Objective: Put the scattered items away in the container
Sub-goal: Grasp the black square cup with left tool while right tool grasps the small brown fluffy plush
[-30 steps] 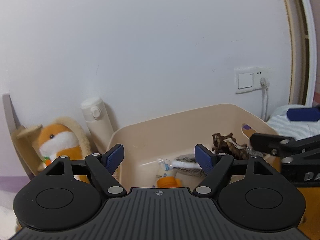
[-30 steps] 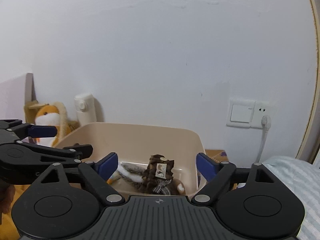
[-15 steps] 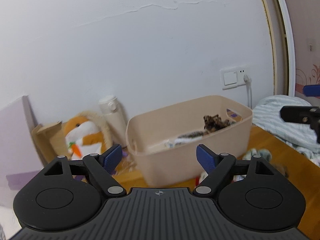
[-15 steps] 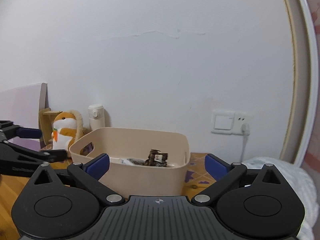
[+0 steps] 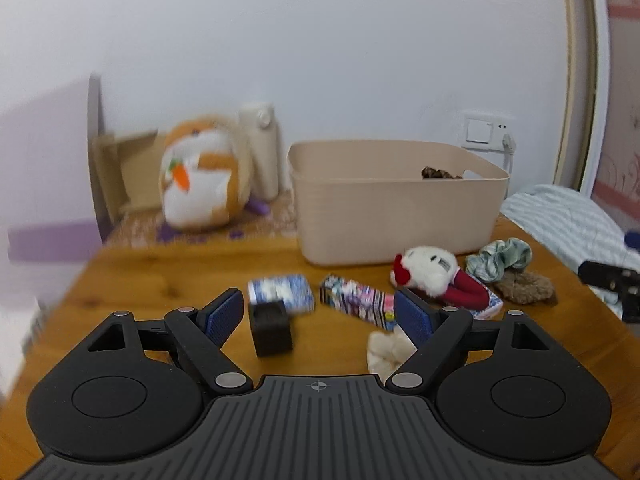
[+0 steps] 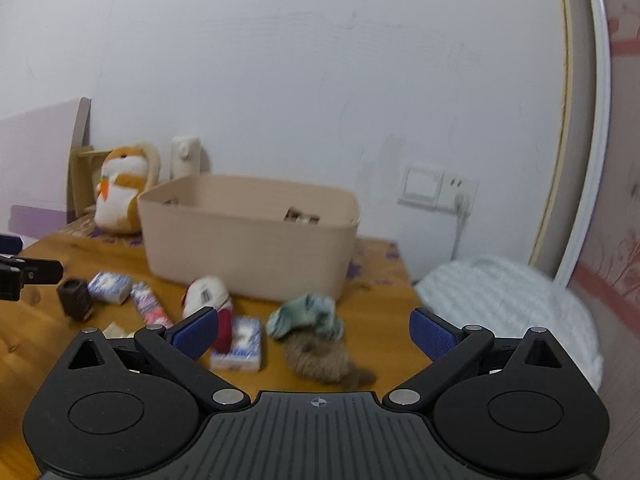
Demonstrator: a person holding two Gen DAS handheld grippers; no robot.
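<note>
A beige plastic bin (image 5: 396,204) (image 6: 248,240) stands at the back of the wooden table with some dark items inside. In front of it lie a black cube (image 5: 271,328), a blue-white tissue pack (image 5: 282,298), a colourful packet (image 5: 358,304), a white and red plush (image 5: 432,274), a cream scrunchie (image 5: 386,350), a green scrunchie (image 5: 500,258) (image 6: 308,316) and a brown scrunchie (image 5: 524,286) (image 6: 320,354). My left gripper (image 5: 320,316) is open and empty above the cube and packet. My right gripper (image 6: 314,334) is open and empty above the brown scrunchie.
An orange hamster plush (image 5: 200,184), a white flask (image 5: 262,148) and a cardboard piece (image 5: 128,172) stand at the back left. A striped bedding (image 6: 508,308) lies off the table's right edge. A wall socket (image 6: 440,188) with a cable is behind the bin.
Both grippers have pulled back and away from the bin and tilted down. The scattered items on the table now show. Both stay open and empty.
</note>
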